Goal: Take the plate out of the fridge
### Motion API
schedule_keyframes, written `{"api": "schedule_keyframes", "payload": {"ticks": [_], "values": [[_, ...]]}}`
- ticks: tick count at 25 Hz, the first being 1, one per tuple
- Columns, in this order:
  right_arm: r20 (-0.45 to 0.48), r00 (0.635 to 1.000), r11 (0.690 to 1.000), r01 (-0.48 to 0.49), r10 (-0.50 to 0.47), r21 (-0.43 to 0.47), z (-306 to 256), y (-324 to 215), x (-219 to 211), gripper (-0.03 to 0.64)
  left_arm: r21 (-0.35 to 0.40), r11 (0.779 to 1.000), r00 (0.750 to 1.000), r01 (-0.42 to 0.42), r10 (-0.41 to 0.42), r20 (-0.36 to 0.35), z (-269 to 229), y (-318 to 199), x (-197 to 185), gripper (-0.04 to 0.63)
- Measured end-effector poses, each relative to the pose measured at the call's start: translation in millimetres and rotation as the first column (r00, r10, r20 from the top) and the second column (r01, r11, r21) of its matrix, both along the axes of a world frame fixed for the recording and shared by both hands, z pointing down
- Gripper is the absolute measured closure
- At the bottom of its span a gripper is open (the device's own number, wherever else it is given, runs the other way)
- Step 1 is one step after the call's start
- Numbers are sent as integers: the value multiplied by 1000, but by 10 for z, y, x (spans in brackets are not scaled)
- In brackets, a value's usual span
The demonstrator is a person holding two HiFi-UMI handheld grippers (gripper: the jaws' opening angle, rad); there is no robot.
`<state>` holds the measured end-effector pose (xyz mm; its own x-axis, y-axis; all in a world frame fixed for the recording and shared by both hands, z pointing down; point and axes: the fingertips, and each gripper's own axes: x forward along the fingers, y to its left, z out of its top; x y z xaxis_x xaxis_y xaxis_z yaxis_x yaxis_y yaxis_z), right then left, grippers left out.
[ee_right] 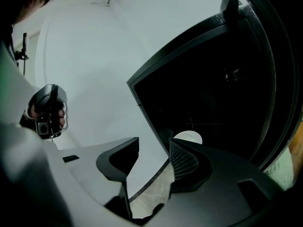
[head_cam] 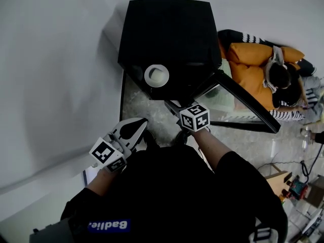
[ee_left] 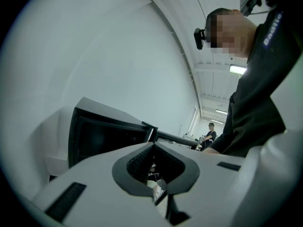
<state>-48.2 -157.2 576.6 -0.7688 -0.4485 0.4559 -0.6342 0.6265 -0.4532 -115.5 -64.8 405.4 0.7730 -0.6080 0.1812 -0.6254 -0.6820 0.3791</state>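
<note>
Head view, lower left: my left gripper (head_cam: pixel 137 124) is near my body, over the pale marbled floor (head_cam: pixel 136 103). Its own view shows the jaws closed tip to tip (ee_left: pixel 153 144) with nothing in them. That view takes in the fridge (ee_left: pixel 104 131) from the side at left of centre, its inside dark, with no plate to be made out.

Head view, upper centre: the black fridge (head_cam: pixel 167 29) stands against the white wall. The white plate (head_cam: pixel 156 75) sits just inside its open front. It is well apart from the left gripper.

Just right of centre: my right gripper (head_cam: pixel 171 105) points at the opening, below and right of the plate. Its view shows what the head view does not: the jaws stand wide (ee_right: pixel 154 140) with nothing between them. The plate (ee_right: pixel 188 137) peeks out just above the right-hand jaw, deep in the dark fridge (ee_right: pixel 213 79). My left hand (ee_right: pixel 47 112) shows at that frame's left edge.

Head view, right: the fridge door (head_cam: pixel 243 103) is swung open. Beyond it a person in orange (head_cam: pixel 248 70) crouches.
</note>
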Motion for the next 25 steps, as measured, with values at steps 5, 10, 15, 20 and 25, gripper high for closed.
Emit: {"api": "schedule_keyframes", "payload": {"ticks": [5,10,15,20,25], "values": [[-19,1000,999,-11,11,-30,210,-122,-13,420,-3,1000,1000,11,-11,-4,16,-74,-20,588],[-37,999,998,-26,24,-58,411,-227,-7,413,-7,1000,1000,14,-15,-2,63,-102,-36,588],[-47,998,996,-45,41,-77,577,-356,-25,405,-32,999,1000,22,-22,-15,102,-135,-41,588],[-53,996,992,-72,67,-103,756,-497,-16,400,-48,999,999,26,-27,-20,104,-177,-35,588],[-59,991,983,-124,117,-132,906,-655,25,399,-44,998,999,34,-34,-6,145,-186,-85,588]]}}
